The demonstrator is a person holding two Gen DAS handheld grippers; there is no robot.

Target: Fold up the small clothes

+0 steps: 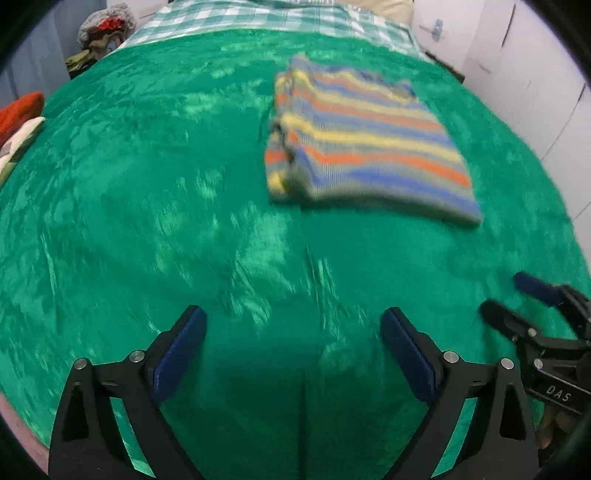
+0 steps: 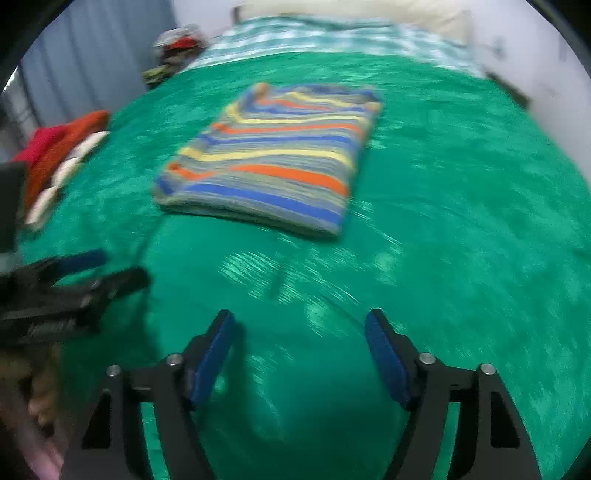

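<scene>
A folded striped garment (image 1: 365, 140) in blue, orange, yellow and grey lies flat on the green blanket (image 1: 147, 184); the right wrist view shows the same garment (image 2: 273, 158) ahead at mid-bed. My left gripper (image 1: 293, 317) hovers open over bare blanket, well short of the garment, nothing between its blue pads. My right gripper (image 2: 299, 321) is open too, over bare blanket (image 2: 461, 221) in front of the garment. Each gripper appears in the other's view: the right one (image 1: 517, 295) at the lower right, the left one (image 2: 107, 266) at the left edge.
A heap of red, orange and white clothes (image 2: 55, 162) lies at the bed's left edge. More bundled clothes (image 1: 99, 33) sit at the far left corner. A checked sheet (image 1: 258, 16) and pillow (image 2: 406, 18) lie at the head. White cabinet doors (image 1: 517, 74) stand on the right.
</scene>
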